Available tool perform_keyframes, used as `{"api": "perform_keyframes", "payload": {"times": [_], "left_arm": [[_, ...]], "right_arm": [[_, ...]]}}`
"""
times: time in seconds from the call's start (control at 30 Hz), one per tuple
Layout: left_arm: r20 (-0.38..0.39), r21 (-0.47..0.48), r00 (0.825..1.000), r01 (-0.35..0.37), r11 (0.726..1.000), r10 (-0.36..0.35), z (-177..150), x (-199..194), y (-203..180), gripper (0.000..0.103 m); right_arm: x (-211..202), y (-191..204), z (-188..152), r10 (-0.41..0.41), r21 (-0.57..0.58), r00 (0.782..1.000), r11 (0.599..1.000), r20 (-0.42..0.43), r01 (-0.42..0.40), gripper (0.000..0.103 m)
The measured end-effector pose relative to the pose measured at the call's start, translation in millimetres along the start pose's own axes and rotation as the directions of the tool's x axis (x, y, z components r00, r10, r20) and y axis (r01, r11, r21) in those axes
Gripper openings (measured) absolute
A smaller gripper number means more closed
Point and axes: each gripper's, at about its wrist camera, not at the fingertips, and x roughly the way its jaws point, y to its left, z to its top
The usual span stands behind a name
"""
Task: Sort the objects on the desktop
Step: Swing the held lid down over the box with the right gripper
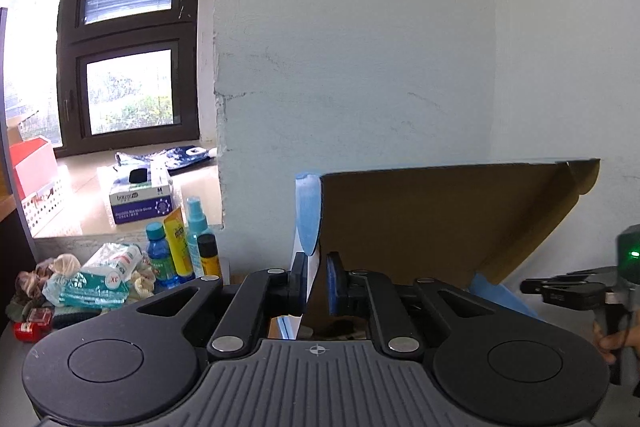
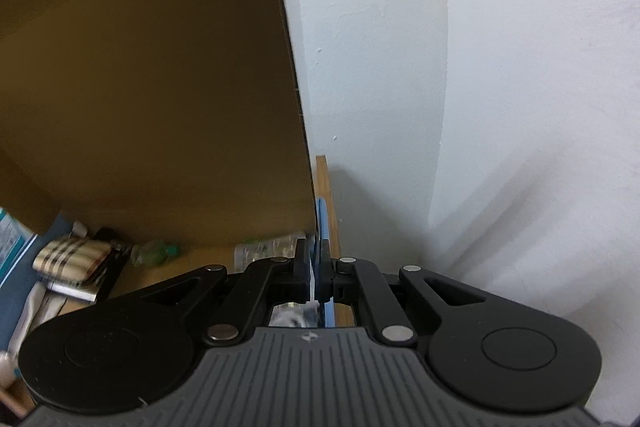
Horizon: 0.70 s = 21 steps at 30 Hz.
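A cardboard box with blue outer faces fills both views; its brown back flap [image 1: 440, 219] stands open against the wall. My left gripper [image 1: 317, 281] sits at the box's left wall [image 1: 307, 211], its jaws close around the blue-and-white edge. My right gripper [image 2: 316, 275] is shut on the box's right wall [image 2: 323, 227], a thin blue edge, with the brown flap [image 2: 152, 87] to its left. The right gripper also shows at the far right of the left wrist view [image 1: 568, 289]. Inside the box lie a plaid pouch [image 2: 72, 259] and a green bottle [image 2: 154, 253].
Left of the box stand small bottles [image 1: 188, 251], a wipes pack [image 1: 100, 279], cloths and a red item [image 1: 32, 325]. A glove box [image 1: 140, 203] rests on the window sill. The white wall [image 1: 360, 47] is right behind the box. A wooden desk edge [image 2: 322, 179] runs along the wall.
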Motion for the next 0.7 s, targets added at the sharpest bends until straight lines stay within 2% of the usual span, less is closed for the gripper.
{"api": "perform_keyframes", "payload": {"times": [0.2, 0.4, 0.7], "left_arm": [[-0.02, -0.023, 1.0, 0.02, 1.0, -0.02, -11, -6, 4, 0.013], [-0.048, -0.041, 0.997, 0.058, 0.997, -0.06, -26, -12, 5, 0.013], [-0.079, -0.045, 0.995, 0.061, 0.997, -0.065, -57, -27, 4, 0.015]], "right_arm": [[-46, 6, -4, 0.008, -0.012, 1.0, 1.0, 0.005, -0.008, 0.009], [-105, 17, -22, 0.034, -0.015, 0.999, 0.999, 0.0, -0.034, 0.013], [-154, 36, -20, 0.086, -0.025, 0.996, 0.996, 0.021, -0.085, 0.016]]}}
